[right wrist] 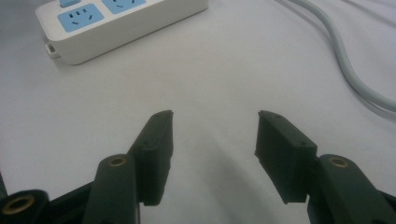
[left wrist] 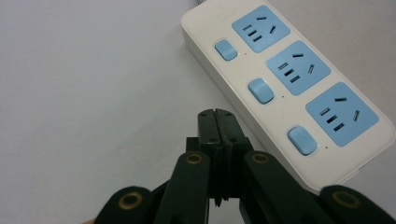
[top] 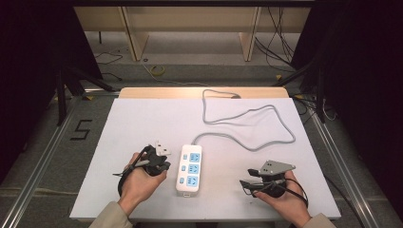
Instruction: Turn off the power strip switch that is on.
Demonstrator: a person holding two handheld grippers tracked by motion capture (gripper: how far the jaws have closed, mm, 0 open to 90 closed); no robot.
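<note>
White table [top: 142, 123] (dim room beyond)

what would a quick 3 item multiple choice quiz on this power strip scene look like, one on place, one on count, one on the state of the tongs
1. Where does the power strip lie?
A. between the left tongs and the right tongs
B. on the floor past the table
C. at the far left corner of the table

2. How many blue socket faces does the strip carry?
A. one
B. three
C. five

3. How do the tongs stand?
A. both open
B. left open, right shut
C. left shut, right open

Answers:
1. A, since the high view shows the strip on the white tabletop with a hand on either side.
2. B, since the left gripper view shows three blue socket faces in a row, each with a blue button beside it.
3. C, since the left jaws meet with nothing between them while the right jaws stand wide apart over bare table.
</note>
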